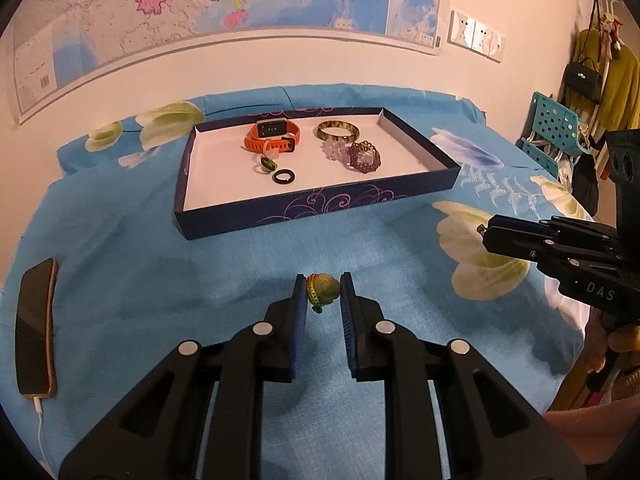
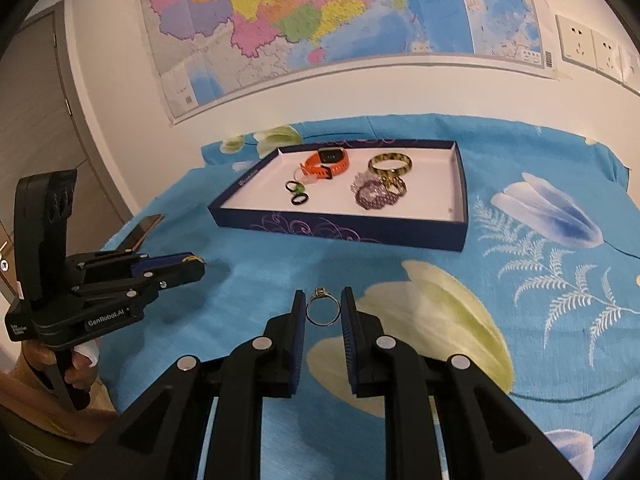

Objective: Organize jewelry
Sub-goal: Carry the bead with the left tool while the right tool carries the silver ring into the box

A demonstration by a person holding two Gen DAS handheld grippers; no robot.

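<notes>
While the left claw [image 1: 323,294] gripped a green ring [image 1: 322,290], right claw [image 2: 323,309] clasped a silver ring [image 2: 322,311], tray [image 1: 320,210] far behind

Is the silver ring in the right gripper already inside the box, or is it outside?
Outside. The silver ring sits between the right gripper fingers above the blue cloth, short of the box.
</notes>
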